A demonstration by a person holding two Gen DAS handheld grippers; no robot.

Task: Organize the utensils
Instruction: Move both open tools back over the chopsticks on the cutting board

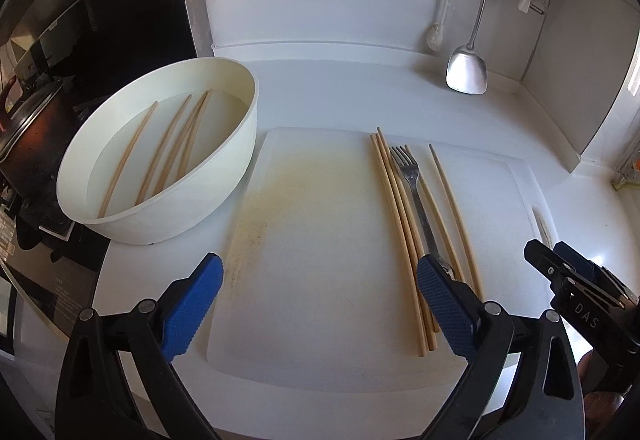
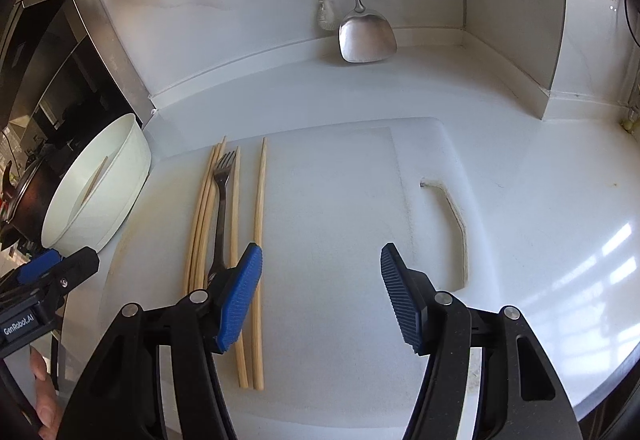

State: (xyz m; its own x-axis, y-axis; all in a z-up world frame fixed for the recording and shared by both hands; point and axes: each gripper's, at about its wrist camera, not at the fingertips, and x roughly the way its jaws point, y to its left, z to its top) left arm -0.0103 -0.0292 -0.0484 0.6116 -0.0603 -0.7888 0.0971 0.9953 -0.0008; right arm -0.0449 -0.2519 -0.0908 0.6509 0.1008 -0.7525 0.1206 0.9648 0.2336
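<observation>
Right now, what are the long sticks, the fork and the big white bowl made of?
The chopsticks look like bamboo or wood: pale tan, matte, faintly grained. The fork seems to be metal, probably steel: grey and shiny, though dulled. The white bowl is probably plastic, possibly melamine: smooth, thin-walled, soft sheen. I can't be certain.

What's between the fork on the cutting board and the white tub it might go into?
Nothing visible. The fork lies among chopsticks on the cutting board; bare board separates it from the white tub. Both grippers hover open, empty.
</observation>
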